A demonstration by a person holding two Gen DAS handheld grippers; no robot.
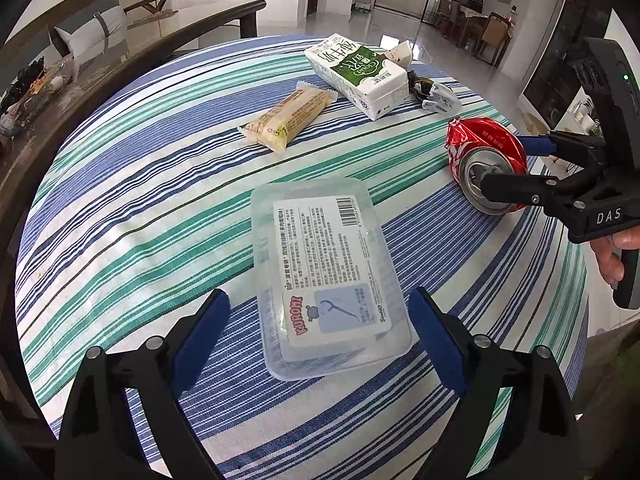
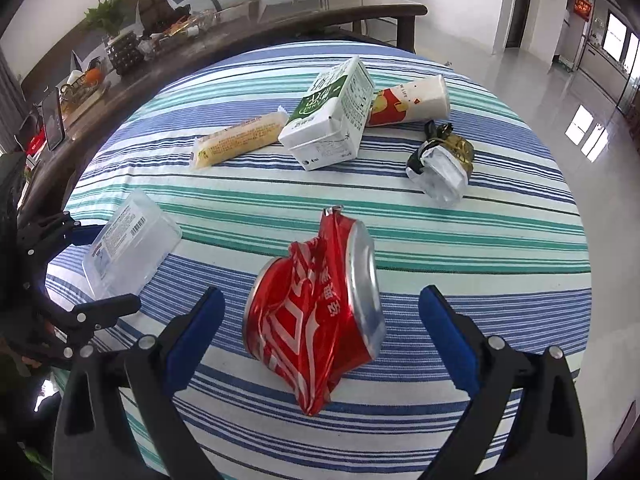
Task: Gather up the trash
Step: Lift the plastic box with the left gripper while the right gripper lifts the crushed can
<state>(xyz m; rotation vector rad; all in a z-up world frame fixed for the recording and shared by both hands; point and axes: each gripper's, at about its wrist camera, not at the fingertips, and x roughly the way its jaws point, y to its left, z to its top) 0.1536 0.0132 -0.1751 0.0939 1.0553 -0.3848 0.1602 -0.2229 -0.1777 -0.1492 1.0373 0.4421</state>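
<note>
A clear plastic floss-pick box (image 1: pixel 328 276) lies on the striped tablecloth (image 1: pixel 140 200). My left gripper (image 1: pixel 320 296) stands open around its near end, with a gap at each blue pad. A crushed red can (image 2: pixel 312 312) lies on its side between the fingers of my right gripper (image 2: pixel 322 293), which is open and clear of the can. The left wrist view shows the same can (image 1: pixel 484 140) and right gripper (image 1: pixel 504 164) at the right. Farther back lie a yellow snack wrapper (image 1: pixel 288 118), a green-and-white milk carton (image 1: pixel 360 70), a paper cup (image 2: pixel 412 100) and a crumpled wrapper (image 2: pixel 440 172).
A dark wooden table (image 2: pixel 280 20) with clutter and a sofa run along the far left side. A person's hand (image 1: pixel 612 256) holds the right gripper's handle. Shiny tiled floor (image 2: pixel 580 92) lies beyond the table's right edge.
</note>
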